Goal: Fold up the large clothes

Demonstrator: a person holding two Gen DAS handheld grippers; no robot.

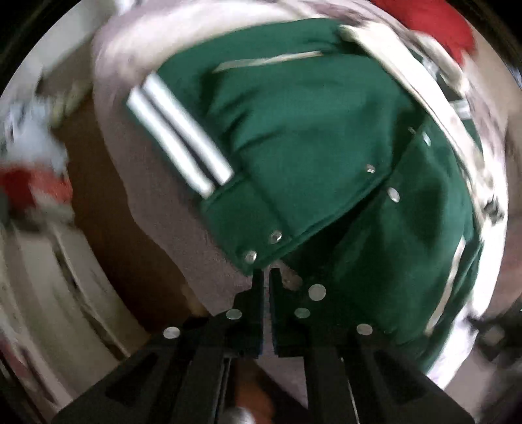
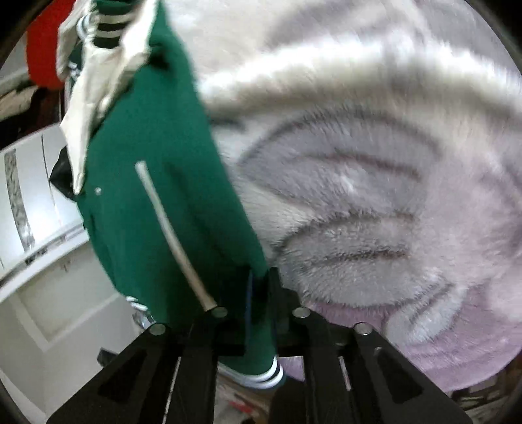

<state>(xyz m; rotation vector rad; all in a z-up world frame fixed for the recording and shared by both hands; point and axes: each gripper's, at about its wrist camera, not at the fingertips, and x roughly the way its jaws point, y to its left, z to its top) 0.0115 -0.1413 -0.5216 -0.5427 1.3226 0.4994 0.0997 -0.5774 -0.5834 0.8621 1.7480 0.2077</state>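
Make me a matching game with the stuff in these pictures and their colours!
Things:
1. jacket
2. sleeve stripes
3. fluffy blanket
4. bundle behind the jacket

Colours:
a. red
b. pale grey and lilac
c. dark green
d. white

Pairs: 1-c, 2-d, 3-b, 4-a

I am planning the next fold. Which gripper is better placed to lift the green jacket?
The right gripper, probably: its jaws pinch the green snap-button jacket. The left gripper looks shut with nothing between its jaws, beside the hem.
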